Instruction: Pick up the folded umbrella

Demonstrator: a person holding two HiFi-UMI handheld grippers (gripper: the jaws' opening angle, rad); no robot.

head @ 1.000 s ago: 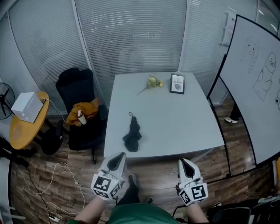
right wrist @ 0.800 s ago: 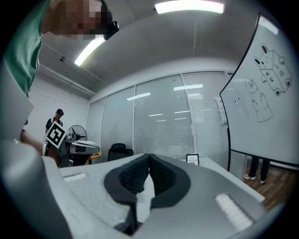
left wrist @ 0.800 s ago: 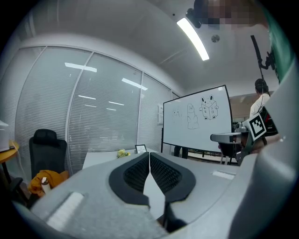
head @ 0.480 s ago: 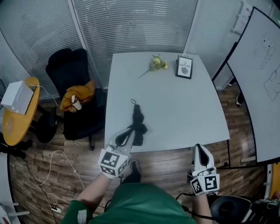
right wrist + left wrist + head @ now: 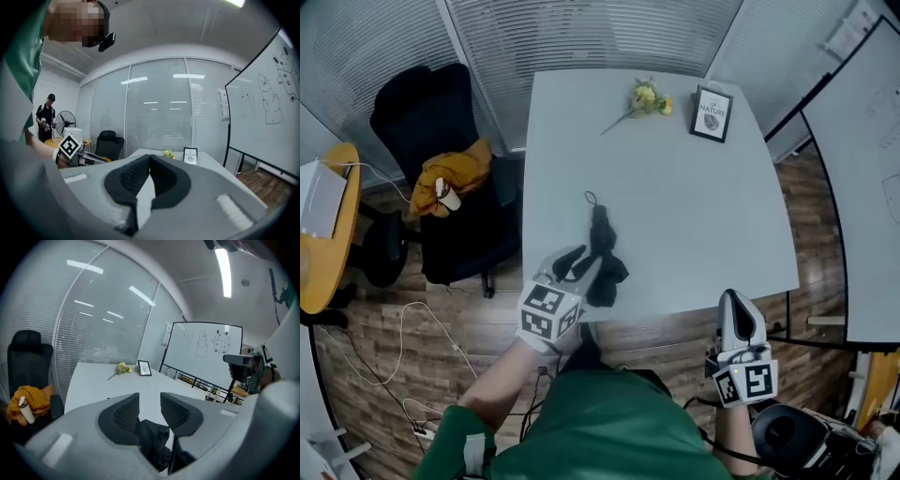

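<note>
The folded black umbrella point(image 5: 602, 253) lies on the white table point(image 5: 694, 206) near its front edge, with its strap loop pointing away from me. My left gripper point(image 5: 577, 265) is at the umbrella's near end, its jaws opening and standing apart. In the left gripper view the umbrella point(image 5: 154, 439) sits low between the two pads point(image 5: 123, 414), and I cannot see them pressing on it. My right gripper point(image 5: 737, 309) hovers at the table's front right edge, jaws shut and empty; the right gripper view shows its pads point(image 5: 161, 176) meeting.
A yellow flower point(image 5: 643, 97) and a small framed picture point(image 5: 711, 113) stand at the table's far side. A black chair point(image 5: 431, 141) with an orange garment is to the left, a whiteboard point(image 5: 862, 178) to the right. Cables point(image 5: 412, 347) lie on the wooden floor.
My left gripper has travelled forward and down from in front of the table to the umbrella's near end, and its jaws have parted. The right gripper has moved up to the table edge.
</note>
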